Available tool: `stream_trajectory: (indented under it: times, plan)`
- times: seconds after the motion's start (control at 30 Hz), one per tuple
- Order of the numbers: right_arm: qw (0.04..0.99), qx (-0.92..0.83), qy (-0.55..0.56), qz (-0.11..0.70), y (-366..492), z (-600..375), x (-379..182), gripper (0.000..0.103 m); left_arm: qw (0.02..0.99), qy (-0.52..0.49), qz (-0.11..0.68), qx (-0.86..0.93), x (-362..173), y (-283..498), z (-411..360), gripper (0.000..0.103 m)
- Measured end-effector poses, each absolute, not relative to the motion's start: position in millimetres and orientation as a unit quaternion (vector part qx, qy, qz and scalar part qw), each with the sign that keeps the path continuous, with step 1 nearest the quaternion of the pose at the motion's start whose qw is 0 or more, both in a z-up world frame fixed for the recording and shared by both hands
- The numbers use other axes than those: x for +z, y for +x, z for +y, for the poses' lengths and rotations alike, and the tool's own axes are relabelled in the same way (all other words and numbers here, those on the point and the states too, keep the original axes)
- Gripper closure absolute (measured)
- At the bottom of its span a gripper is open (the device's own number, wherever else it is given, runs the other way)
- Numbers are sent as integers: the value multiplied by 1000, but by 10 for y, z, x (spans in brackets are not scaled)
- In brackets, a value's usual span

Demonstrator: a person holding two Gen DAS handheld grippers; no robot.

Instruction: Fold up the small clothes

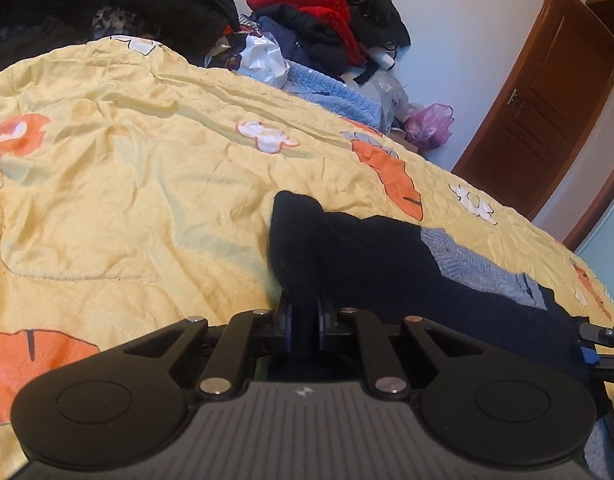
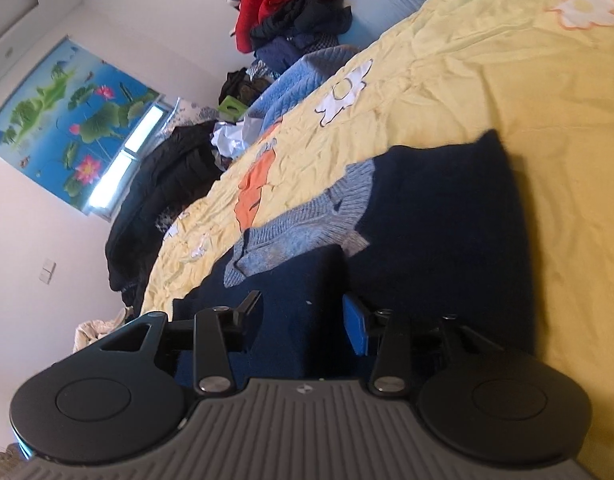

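A small dark navy sweater point(image 1: 387, 256) with a grey knitted collar panel point(image 1: 479, 268) lies on the yellow quilt point(image 1: 127, 184). My left gripper point(image 1: 305, 316) is shut on a raised fold of the sweater's navy fabric at its left edge. In the right wrist view the same sweater point(image 2: 447, 216) lies flat, its grey panel point(image 2: 303, 228) toward the left. My right gripper point(image 2: 303, 316) is open, its fingers spread over the navy fabric without pinching it. The right gripper's tip also shows at the far right of the left wrist view point(image 1: 603, 336).
A pile of red, black and blue clothes point(image 1: 327, 28) and a crumpled silver bag point(image 1: 263, 60) sit beyond the quilt's far edge. A black coat point(image 1: 107, 0) lies at the back left. A brown door point(image 1: 555, 96) stands at the right. A window with a lotus blind point(image 2: 71, 120) is on the wall.
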State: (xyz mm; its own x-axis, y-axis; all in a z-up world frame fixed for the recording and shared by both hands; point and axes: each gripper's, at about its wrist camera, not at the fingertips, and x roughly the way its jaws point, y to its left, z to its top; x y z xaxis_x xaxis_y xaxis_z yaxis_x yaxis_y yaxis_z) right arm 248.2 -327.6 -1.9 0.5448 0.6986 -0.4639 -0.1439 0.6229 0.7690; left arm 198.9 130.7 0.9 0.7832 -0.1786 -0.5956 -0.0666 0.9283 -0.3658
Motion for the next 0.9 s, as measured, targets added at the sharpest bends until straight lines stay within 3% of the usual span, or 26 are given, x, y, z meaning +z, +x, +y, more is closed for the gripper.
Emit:
stream_trajectory:
  times: [0.07, 0.17, 0.33, 0.43, 0.57, 0.9]
  plan:
    - [809, 255, 340, 406, 2545, -3187, -40, 55, 923, -197, 328, -33, -3, 2002, 1337, 92]
    - [819, 247, 314, 411, 2587, -3051, -22, 88, 926, -189, 327, -31, -4, 2005, 1330, 92]
    - [865, 251, 272, 338, 2346, -3088, 244, 90, 928, -181, 325, -29, -3, 2001, 1311, 90]
    - [856, 208, 279, 383, 2439, -3256, 12, 90, 927, -188, 323, -36, -13, 1993, 1318, 88]
    - [865, 232, 272, 353, 2294, -3228, 140, 90, 929, -181, 322, -34, -15, 1983, 1303, 87]
    - [862, 205, 265, 381, 2328, -3199, -11, 89, 933, -150, 325, -24, 38, 1994, 1195, 85]
